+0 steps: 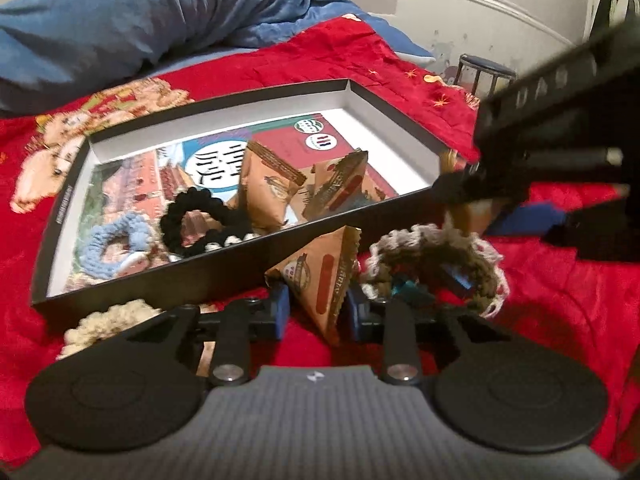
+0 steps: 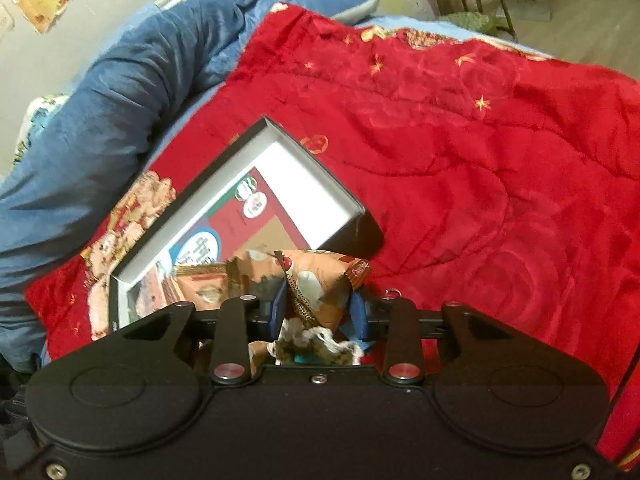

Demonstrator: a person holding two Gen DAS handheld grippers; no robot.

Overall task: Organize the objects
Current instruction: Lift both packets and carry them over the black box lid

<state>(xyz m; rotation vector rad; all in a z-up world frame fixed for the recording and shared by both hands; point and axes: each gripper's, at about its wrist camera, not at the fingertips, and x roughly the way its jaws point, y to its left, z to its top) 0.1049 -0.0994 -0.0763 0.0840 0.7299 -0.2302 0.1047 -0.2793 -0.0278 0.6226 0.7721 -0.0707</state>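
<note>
In the left wrist view my left gripper (image 1: 318,310) is shut on a brown triangular snack packet (image 1: 320,276), just in front of the near wall of the black box (image 1: 224,276). Inside the box lie two more brown packets (image 1: 268,188), a black scrunchie (image 1: 192,224) and a blue scrunchie (image 1: 112,244). The right wrist view shows my right gripper (image 2: 319,306) shut on another brown snack packet (image 2: 320,280), held over the box's near corner (image 2: 360,232). That gripper (image 1: 472,196) also appears blurred at the right of the left wrist view.
A brown and white crocheted scrunchie (image 1: 436,256) lies on the red quilt (image 1: 540,300) between the grippers. A cream scrunchie (image 1: 108,320) rests left of my left gripper. A rumpled blue blanket (image 1: 140,12) lies behind the box. A printed booklet (image 1: 224,156) lines the box floor.
</note>
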